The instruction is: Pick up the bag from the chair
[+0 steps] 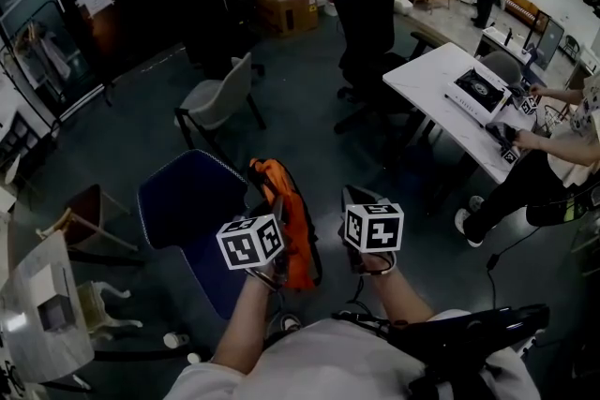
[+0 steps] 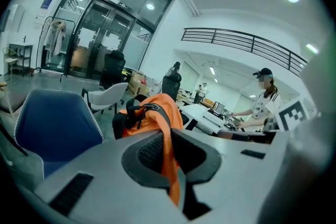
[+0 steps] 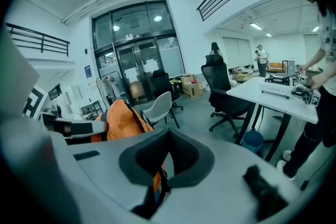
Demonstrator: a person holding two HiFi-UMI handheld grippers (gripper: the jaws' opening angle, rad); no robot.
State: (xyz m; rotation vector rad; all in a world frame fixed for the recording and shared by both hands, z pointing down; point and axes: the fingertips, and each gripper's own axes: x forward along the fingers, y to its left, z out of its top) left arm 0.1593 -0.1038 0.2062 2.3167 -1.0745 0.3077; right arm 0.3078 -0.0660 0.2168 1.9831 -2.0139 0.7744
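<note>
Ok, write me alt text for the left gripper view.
The left claw is shut on a strap of the orange bag, which sits just beyond it. A blue chair stands at left; at right a person in a cap works at a white table.

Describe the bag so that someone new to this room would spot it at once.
Start at the dark blue chair on the floor left of the white table. The bag is at that chair's right side, held by the left gripper and the right gripper. It alone is bright orange with black straps, unlike the grey chair behind.
</note>
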